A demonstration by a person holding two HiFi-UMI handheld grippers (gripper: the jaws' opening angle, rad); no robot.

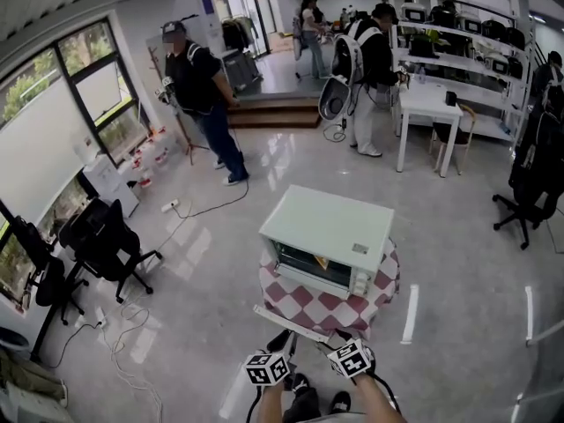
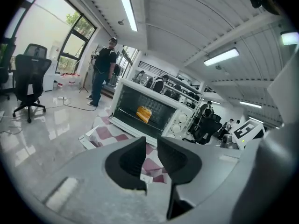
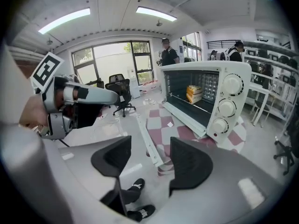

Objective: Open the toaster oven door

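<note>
Left claw (image 2: 151,155): jaws a narrow gap apart, nothing between them. Right claw (image 3: 150,164): jaws wide apart, also empty. Both are clear of the oven and touching nothing.

Toaster oven (image 1: 330,236) sits dead ahead of the left claw, and ahead and to the right of the right claw, on a checked-cloth surface (image 1: 304,307). Its door (image 3: 149,146) is already dropped open, projecting from the oven's bottom edge toward the claws. Looks like the job is done. There's a yellow item (image 3: 194,93) on the rack inside and three knobs (image 3: 226,108) beyond the right claw's right jaw.

Risks, my read:
- The door edge sticks out past the surface rim. The person's shoes (image 3: 135,186) are just below the right claw, so a knee or claw bump could lever the oven forward.
- With cloth under the oven, any drag on the door may slide the whole lot.

Writing: no brand legible. Small label (image 1: 359,248) on the oven top, too small to read. The left claw's cube (image 1: 267,368) shows square markers only, no text.
</note>
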